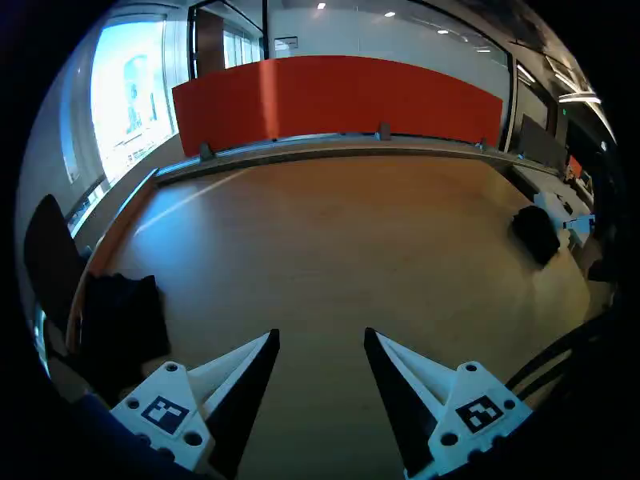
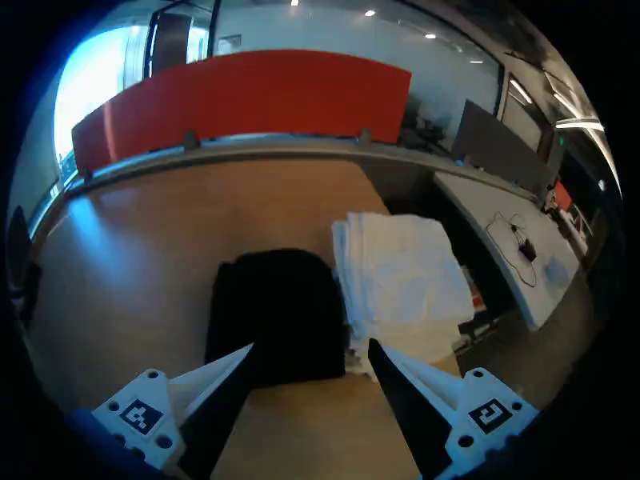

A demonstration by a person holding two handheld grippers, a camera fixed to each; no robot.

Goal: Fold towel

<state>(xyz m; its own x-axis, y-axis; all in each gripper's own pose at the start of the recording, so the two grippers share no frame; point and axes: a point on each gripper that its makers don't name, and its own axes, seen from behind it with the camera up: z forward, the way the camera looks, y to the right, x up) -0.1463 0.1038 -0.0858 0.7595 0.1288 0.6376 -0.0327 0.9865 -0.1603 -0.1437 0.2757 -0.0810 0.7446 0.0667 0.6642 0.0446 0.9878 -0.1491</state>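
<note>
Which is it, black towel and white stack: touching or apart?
Touching. Right gripper view: the black towel's right edge lies against the white stack, no table between.

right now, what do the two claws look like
Both claws match. The left claw and right claw each have two pointed, wedge-shaped fingers, white outside and black on the inner faces, with a square black-and-white marker and small screw holes on each white base.

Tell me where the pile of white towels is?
In the right gripper view, the white towel pile lies at the right edge of the wooden table, beside a folded black cloth.
</note>
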